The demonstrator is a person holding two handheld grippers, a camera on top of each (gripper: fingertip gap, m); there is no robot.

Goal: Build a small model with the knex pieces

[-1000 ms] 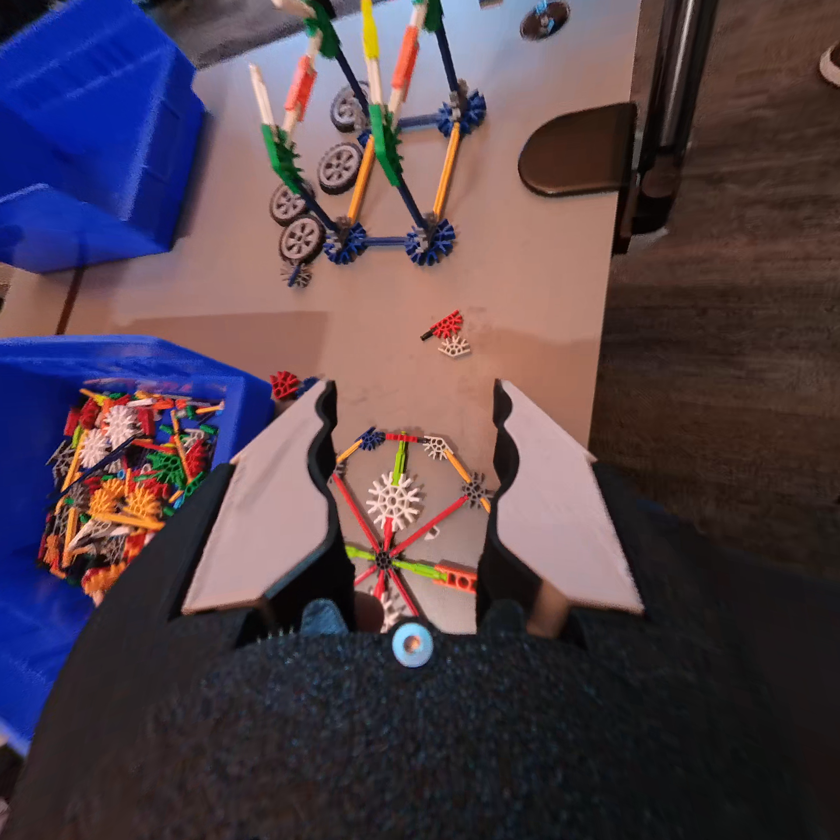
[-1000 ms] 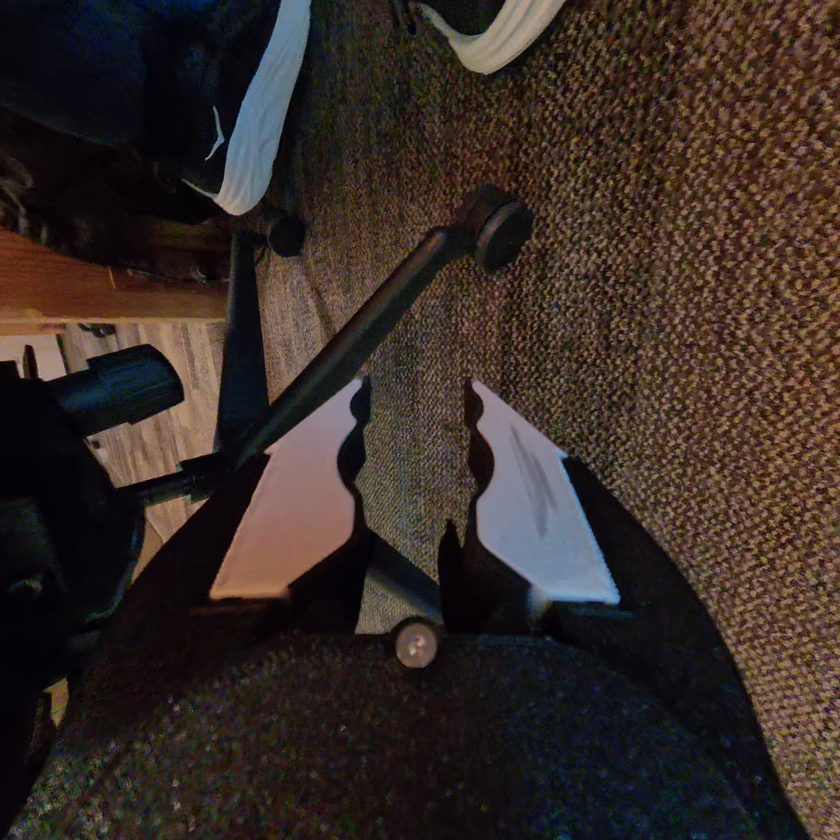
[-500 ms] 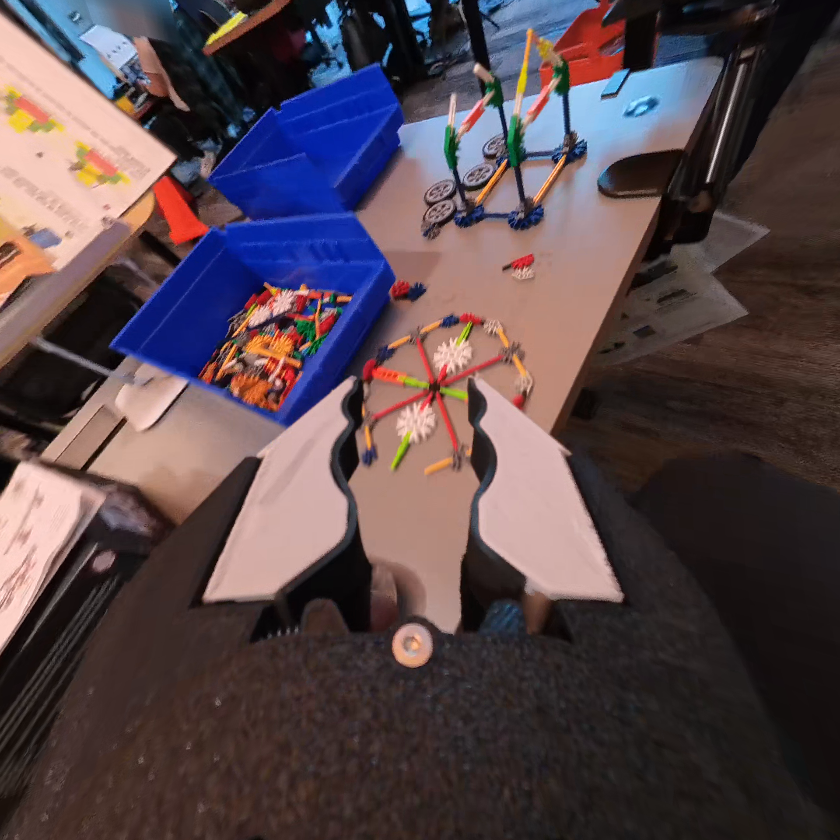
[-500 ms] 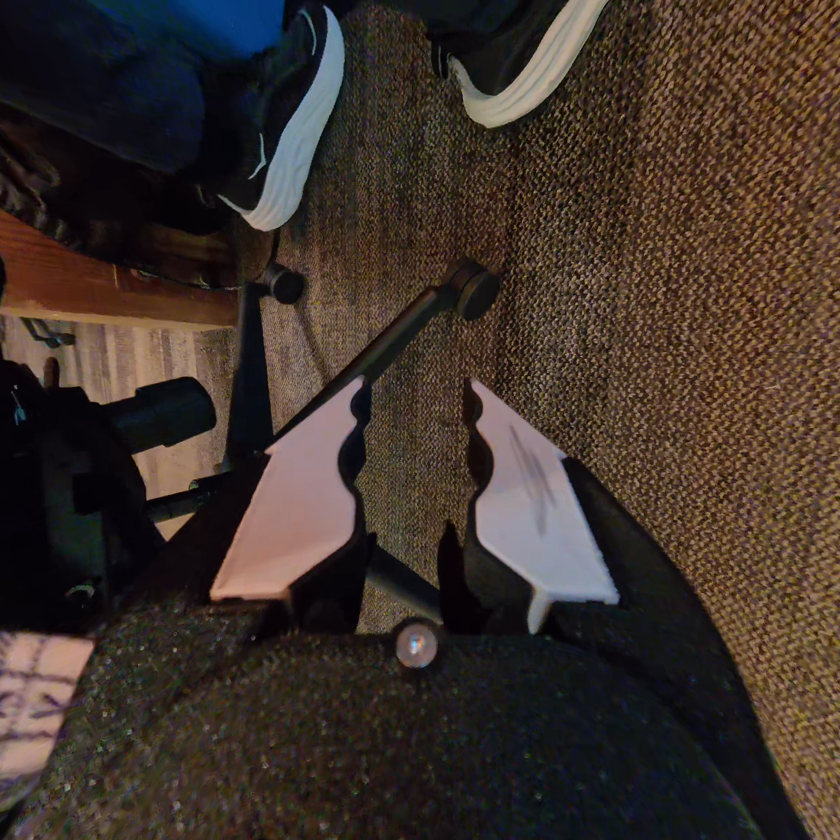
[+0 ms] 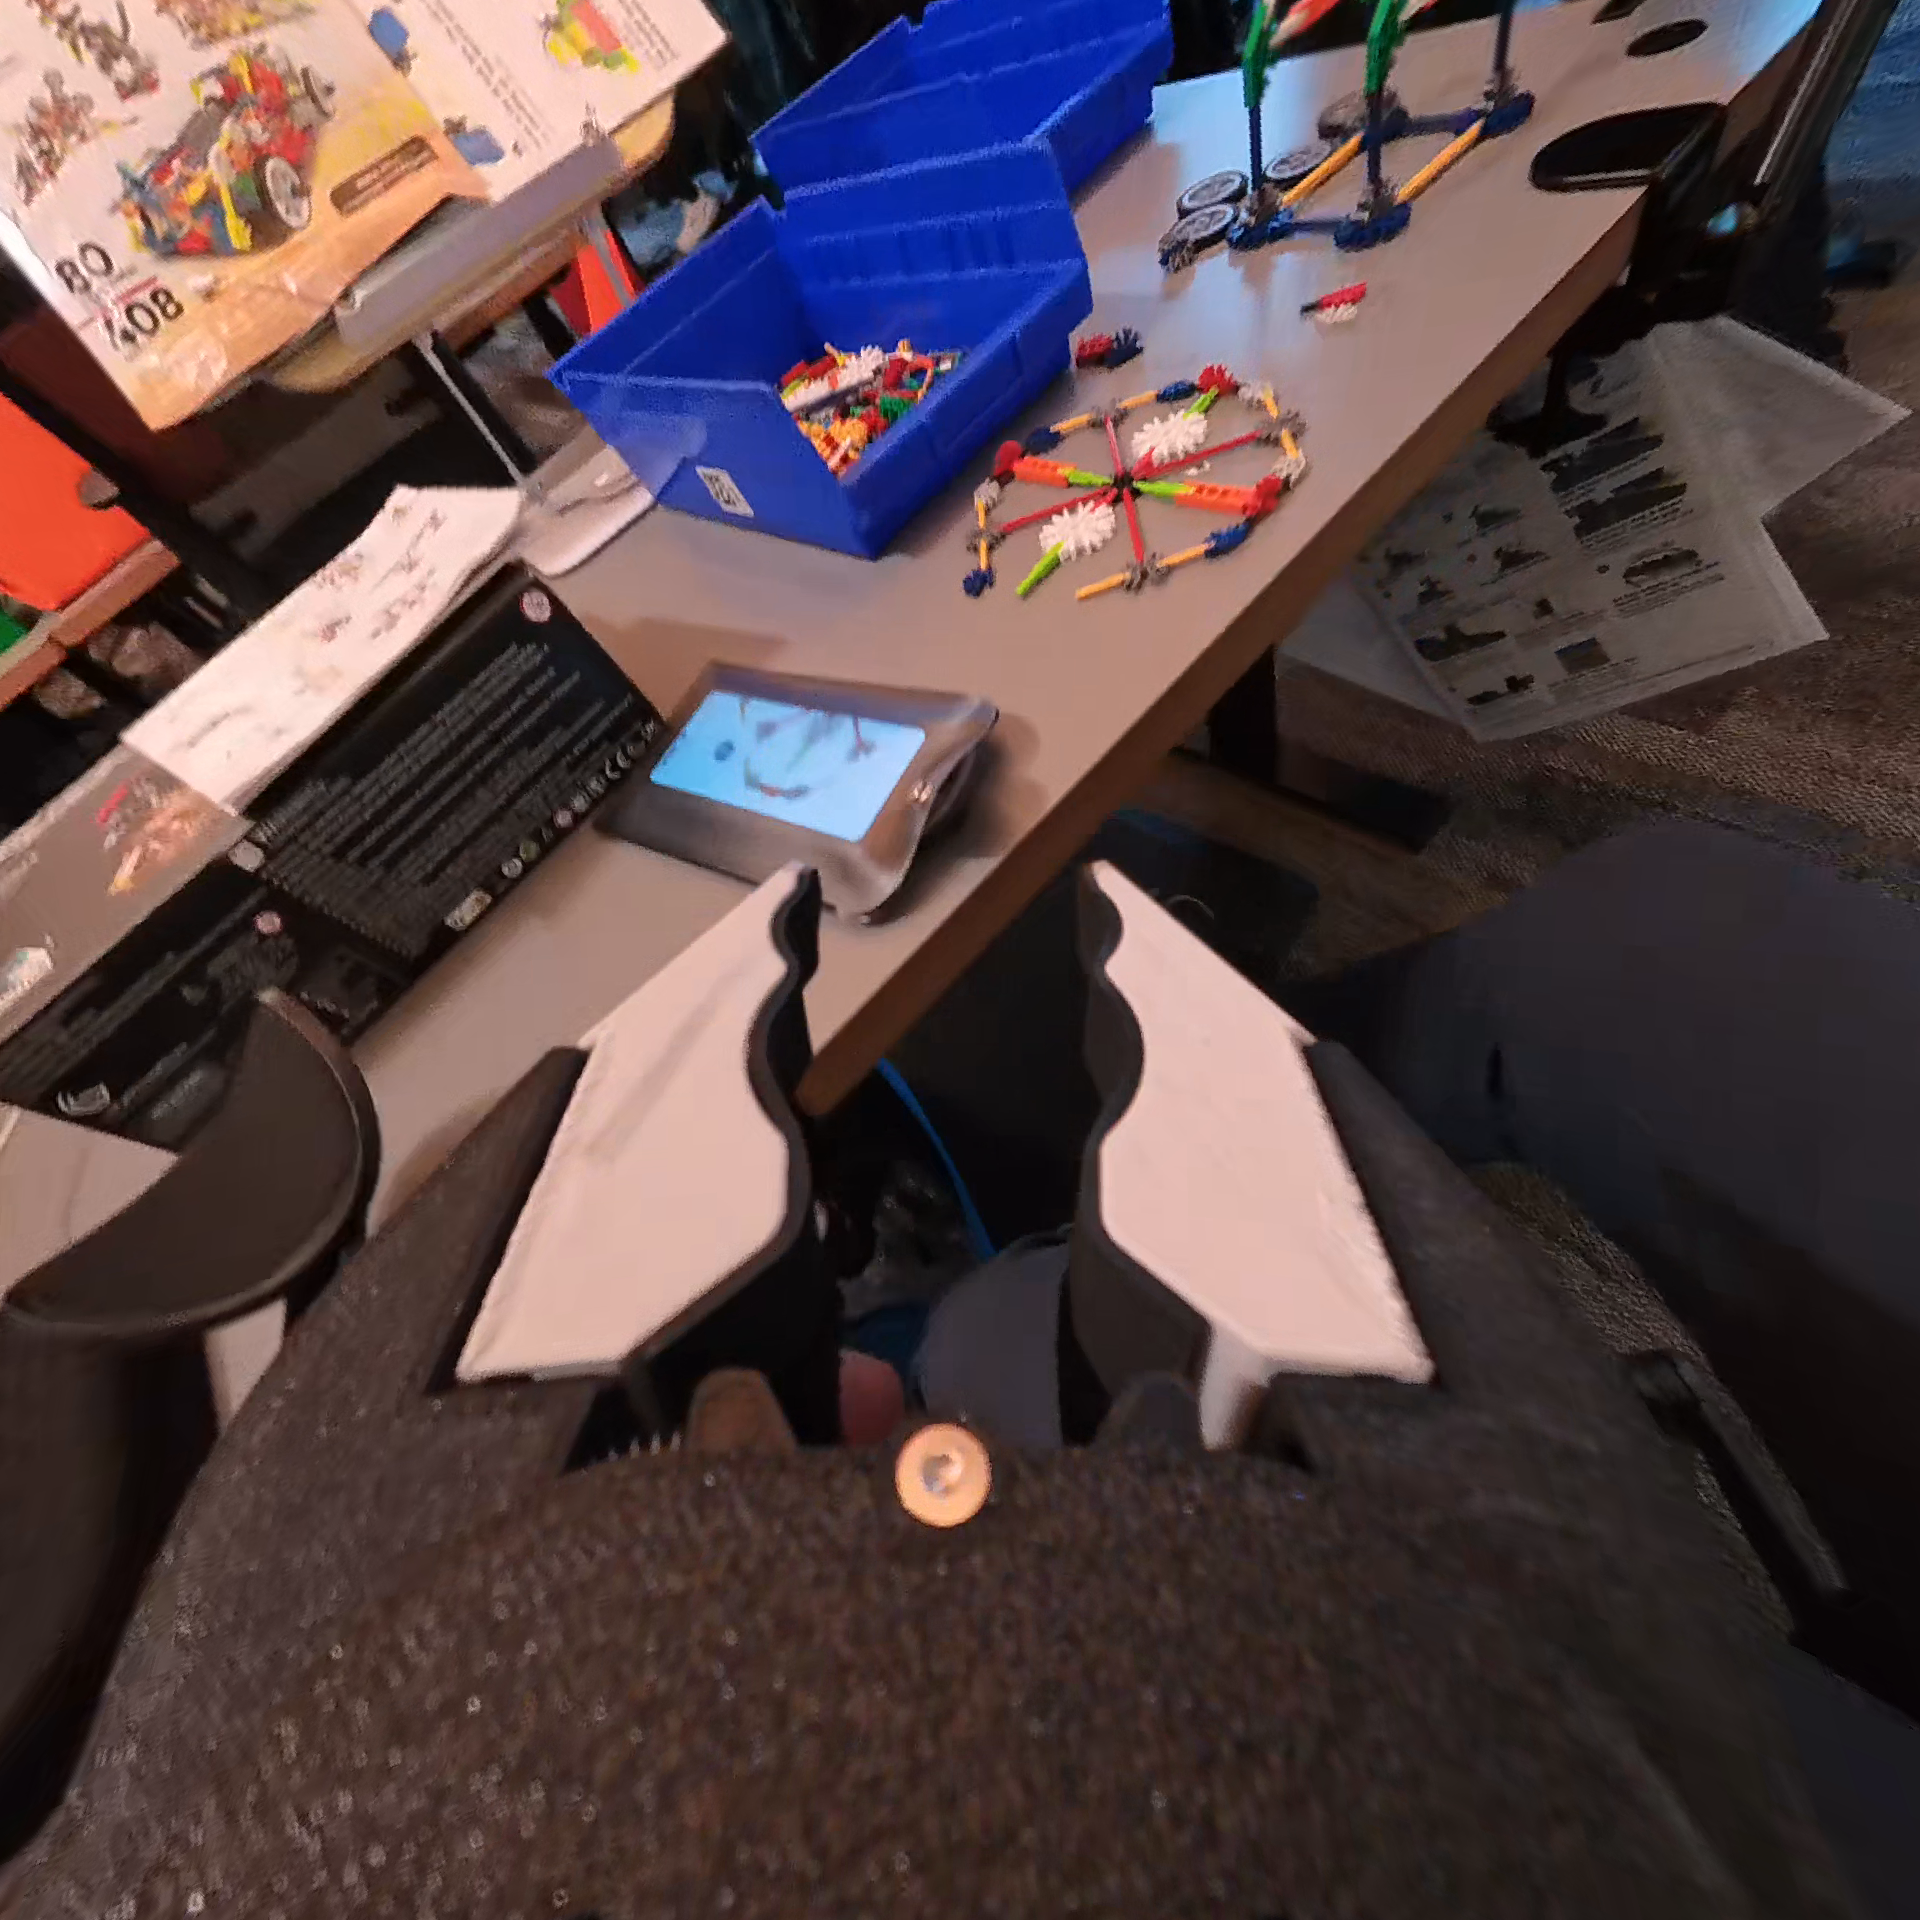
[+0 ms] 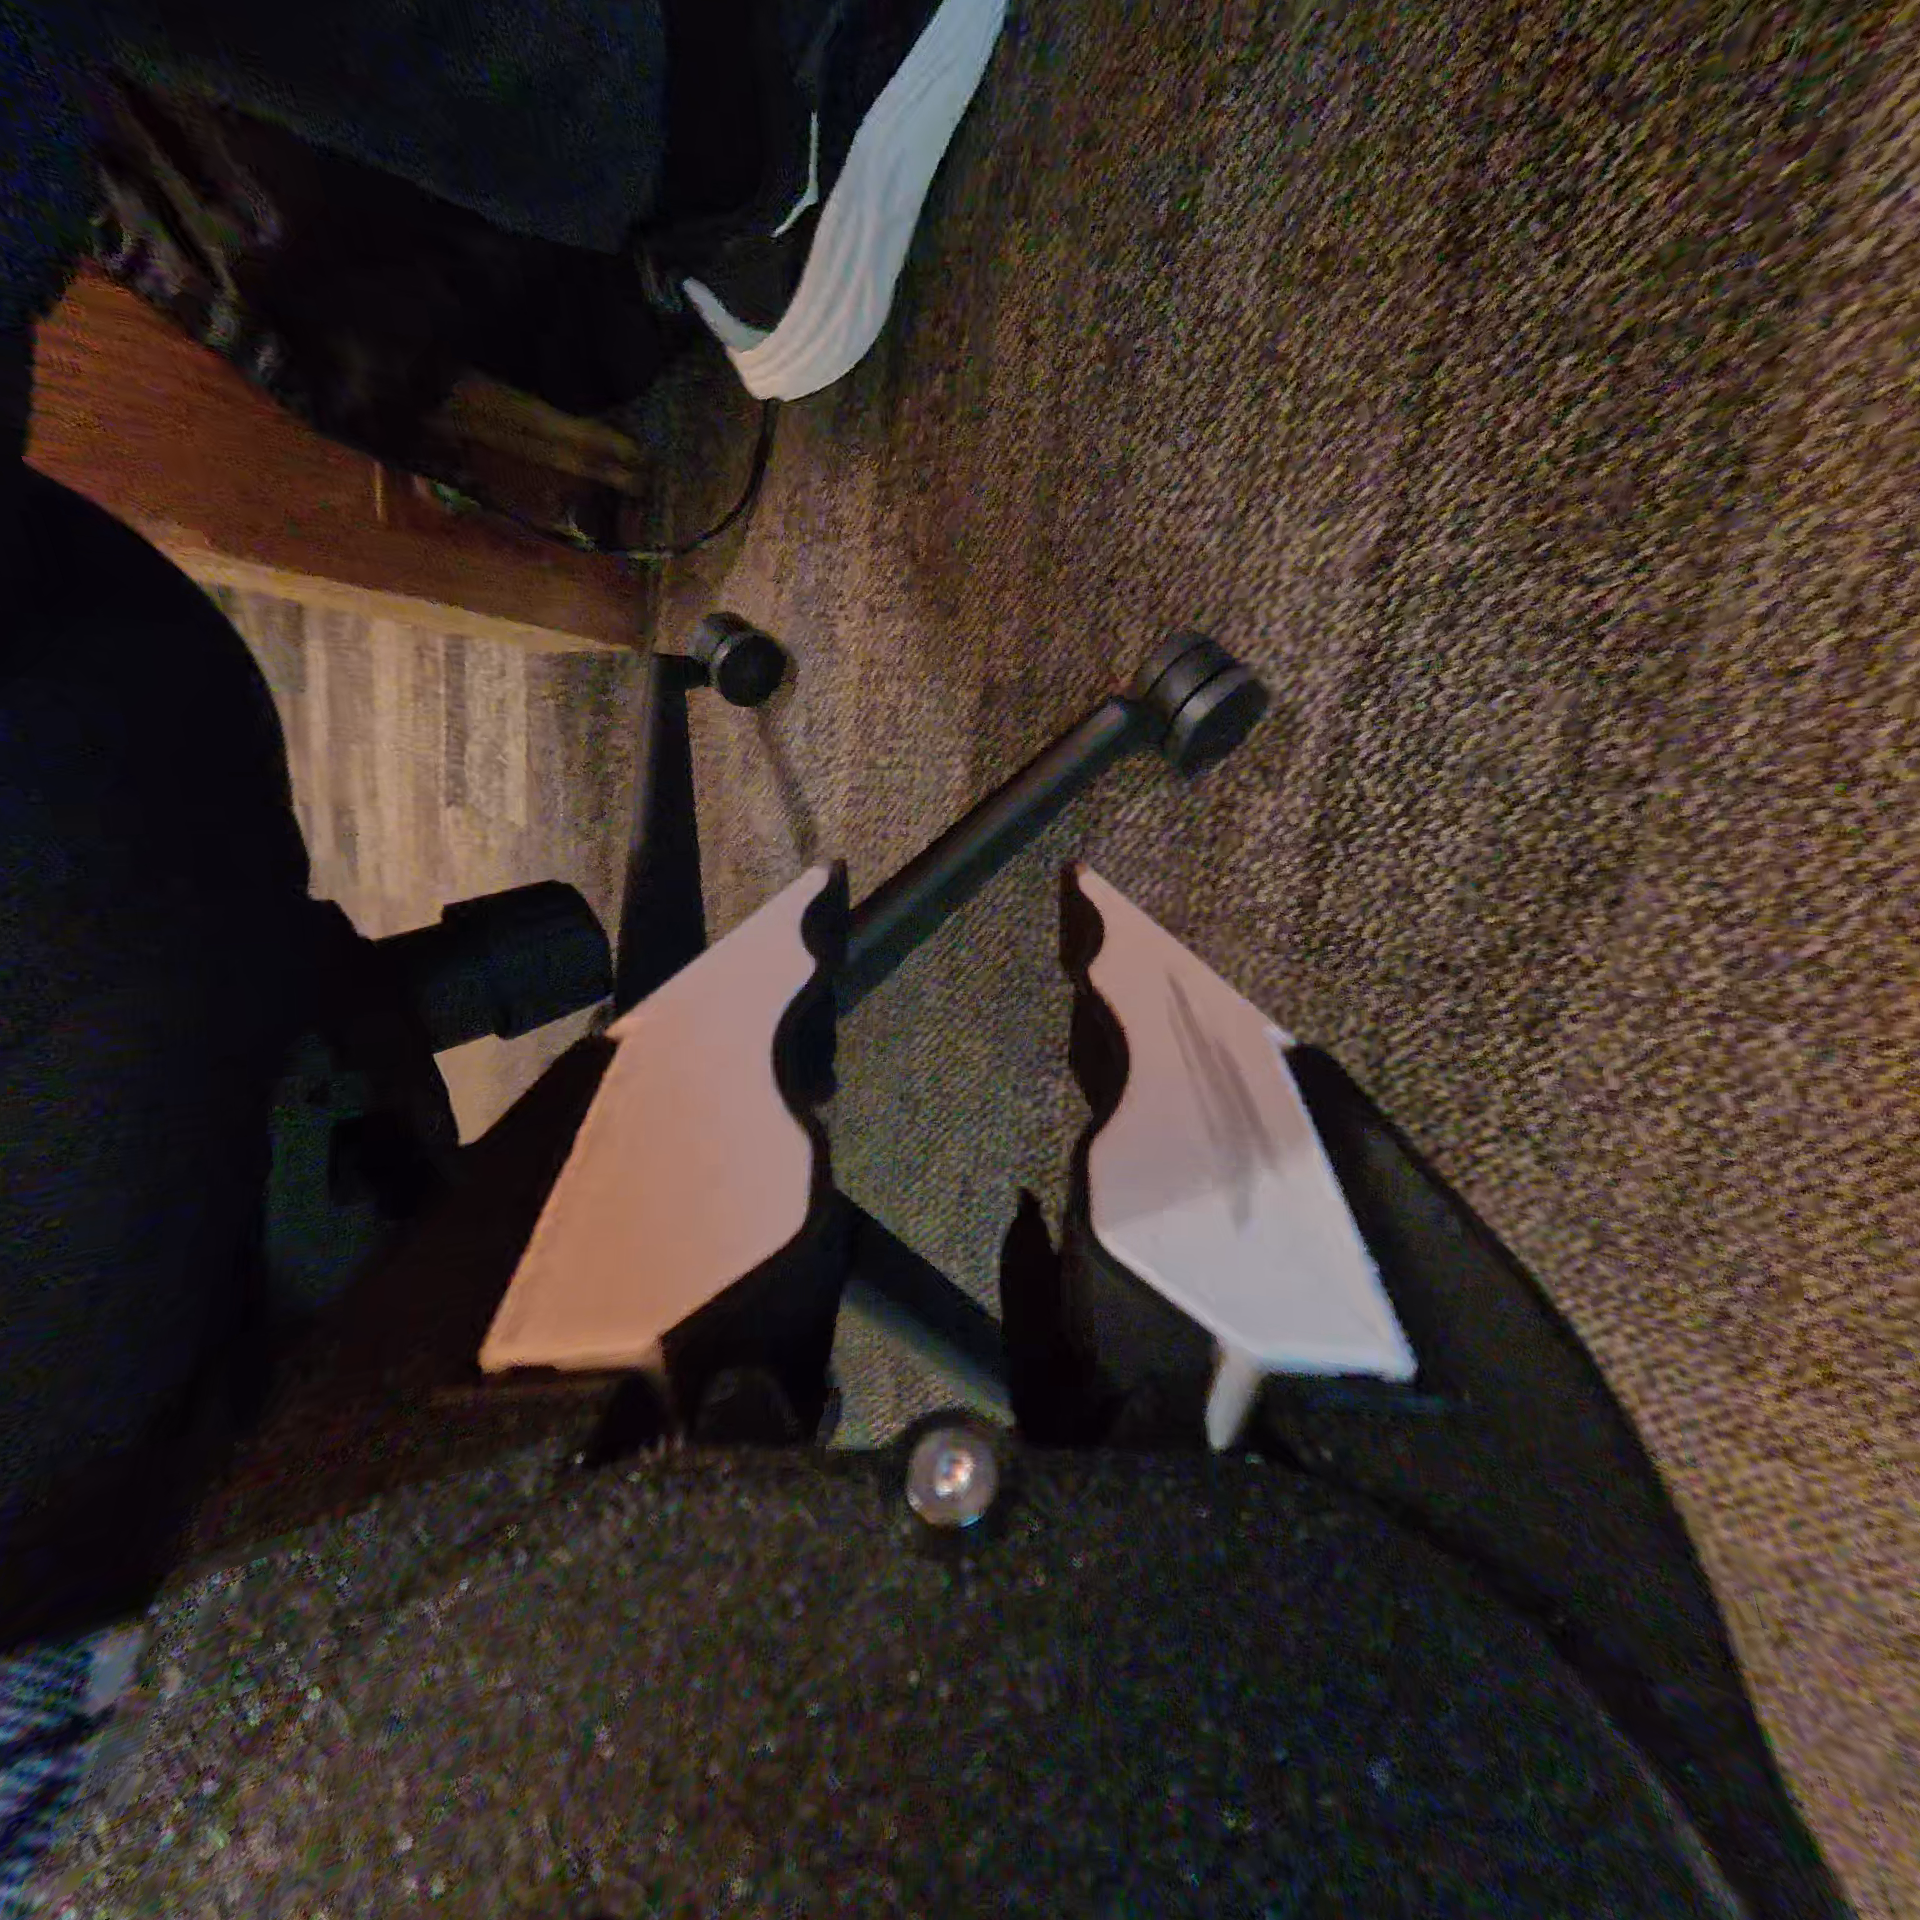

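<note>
The left gripper (image 5: 940,935) gapes empty at lower centre beside the bench (image 5: 1039,665) edge, while the right gripper (image 6: 951,914), likewise parted and empty, hangs over carpet (image 6: 1455,520) near a chair leg (image 6: 997,821).

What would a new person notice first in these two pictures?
In the left wrist view, the flat colourful wheel of toy rods on the grey table, beside the blue bin of loose pieces. Nearer lies a lit tablet, just beyond the open left gripper. The open right gripper points down at brown carpet and a chair leg.
</note>
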